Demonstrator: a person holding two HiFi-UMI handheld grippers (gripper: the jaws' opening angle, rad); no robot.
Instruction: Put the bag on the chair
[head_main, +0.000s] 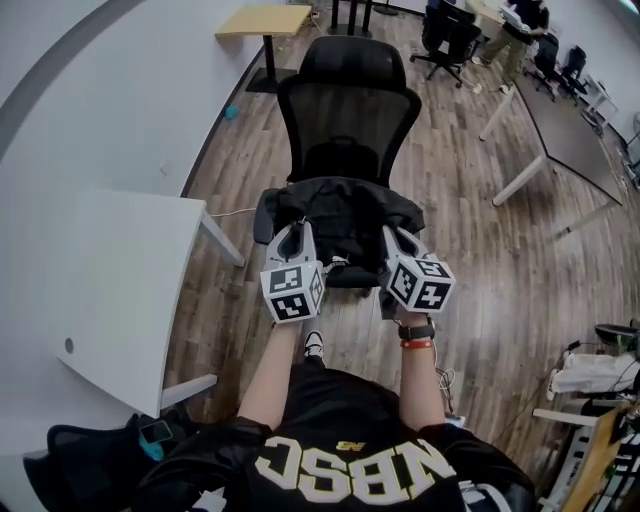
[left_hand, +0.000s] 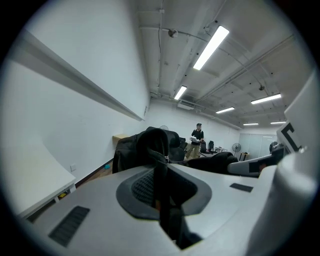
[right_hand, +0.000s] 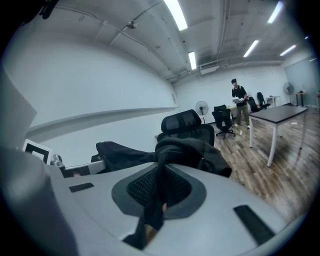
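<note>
Left gripper (head_main: 298, 236) and right gripper (head_main: 396, 240) each pinch one end of the bag (head_main: 340, 212), so it hangs level over the chair (head_main: 348, 105) seat, ready to lower.

Black jersey (head_main: 350, 440) with pale lettering, black watch (head_main: 416, 330), orange wristband (head_main: 416, 344), grey left tool (head_main: 297, 232) and right tool (head_main: 393, 236), black-and-white marker cubes (head_main: 292, 292)

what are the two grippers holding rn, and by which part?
Both hold the black bag: left gripper shut on a fabric fold at its left side, right gripper on one at its right.
</note>
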